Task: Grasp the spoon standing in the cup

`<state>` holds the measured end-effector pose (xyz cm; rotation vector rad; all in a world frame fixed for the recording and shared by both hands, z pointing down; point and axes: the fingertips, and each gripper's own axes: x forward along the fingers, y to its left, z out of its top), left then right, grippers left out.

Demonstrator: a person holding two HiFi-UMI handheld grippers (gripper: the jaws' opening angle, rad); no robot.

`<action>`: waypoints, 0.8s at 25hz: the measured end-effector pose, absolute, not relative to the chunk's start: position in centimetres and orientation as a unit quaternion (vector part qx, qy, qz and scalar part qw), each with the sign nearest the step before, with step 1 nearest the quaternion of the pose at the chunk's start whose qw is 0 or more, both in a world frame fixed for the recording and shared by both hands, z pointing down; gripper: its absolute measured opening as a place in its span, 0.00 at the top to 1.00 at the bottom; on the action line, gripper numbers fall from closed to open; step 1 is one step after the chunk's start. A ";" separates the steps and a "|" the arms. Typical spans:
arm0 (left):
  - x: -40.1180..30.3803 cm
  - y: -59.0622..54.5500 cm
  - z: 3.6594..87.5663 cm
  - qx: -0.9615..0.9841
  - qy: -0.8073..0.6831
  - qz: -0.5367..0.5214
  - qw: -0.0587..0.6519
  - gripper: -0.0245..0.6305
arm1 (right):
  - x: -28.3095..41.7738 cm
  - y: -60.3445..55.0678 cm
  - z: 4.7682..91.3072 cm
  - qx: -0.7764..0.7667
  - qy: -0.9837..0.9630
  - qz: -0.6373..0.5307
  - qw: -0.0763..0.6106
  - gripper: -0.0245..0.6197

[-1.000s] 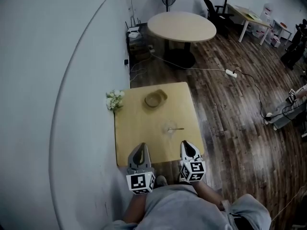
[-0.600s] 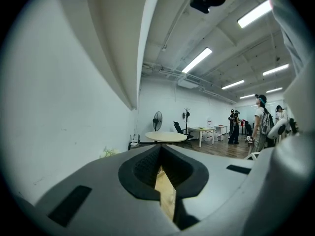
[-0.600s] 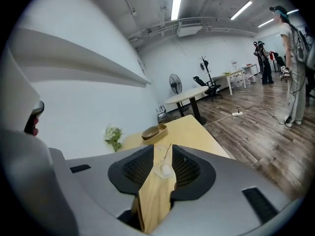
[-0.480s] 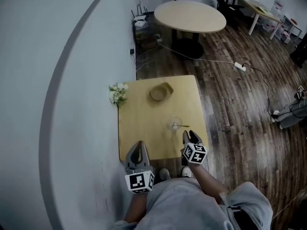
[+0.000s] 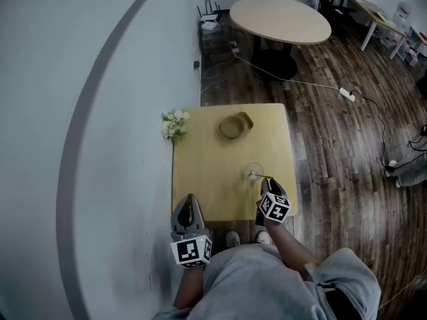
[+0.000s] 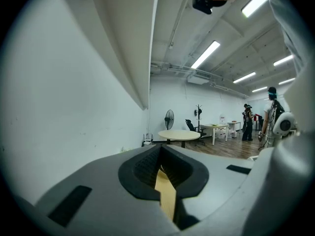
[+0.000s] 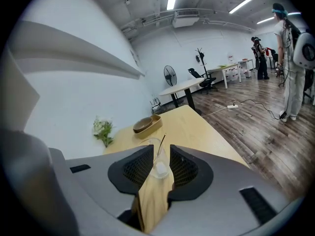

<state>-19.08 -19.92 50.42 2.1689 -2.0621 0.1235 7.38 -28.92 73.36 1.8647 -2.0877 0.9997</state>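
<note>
A clear glass cup (image 5: 253, 171) stands on the small square wooden table (image 5: 207, 179), toward its right side. A thin spoon (image 5: 265, 177) leans in it, its handle pointing right. My right gripper (image 5: 268, 183) sits just short of the cup on the near side, open. In the right gripper view the cup (image 7: 159, 169) and the spoon (image 7: 161, 142) show in the narrow gap of my right gripper (image 7: 161, 152), apart from the pads. My left gripper (image 5: 189, 199) hovers at the table's near left edge, shut and holding nothing, as the left gripper (image 6: 161, 167) shows in its own view.
A wooden bowl (image 5: 235, 125) sits at the table's far side and a bunch of white flowers (image 5: 173, 124) at its far left corner by the wall. A round table (image 5: 280, 19) stands beyond, a power strip (image 5: 347, 95) and cable lie on the floor. People (image 7: 290, 58) stand at right.
My right gripper has moved forward over the table up to the cup. The left gripper has stayed at the near edge. The head view has shifted.
</note>
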 end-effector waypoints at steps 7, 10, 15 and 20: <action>-19.5 -20.6 50.1 0.716 -0.693 0.043 0.069 0.96 | 7.1 -30.6 73.2 0.623 -0.704 0.333 0.076 0.85; -19.7 -20.8 50.1 0.714 -0.696 0.045 0.067 0.96 | 6.9 -30.8 73.3 0.622 -0.706 0.330 0.079 0.90; -19.4 -20.9 49.9 0.715 -0.695 0.045 0.066 0.96 | 6.5 -30.6 72.6 0.617 -0.714 0.323 0.071 0.95; -18.7 -21.0 49.8 0.716 -0.694 0.042 0.068 0.96 | 6.2 -30.9 69.6 0.606 -0.741 0.282 0.061 0.96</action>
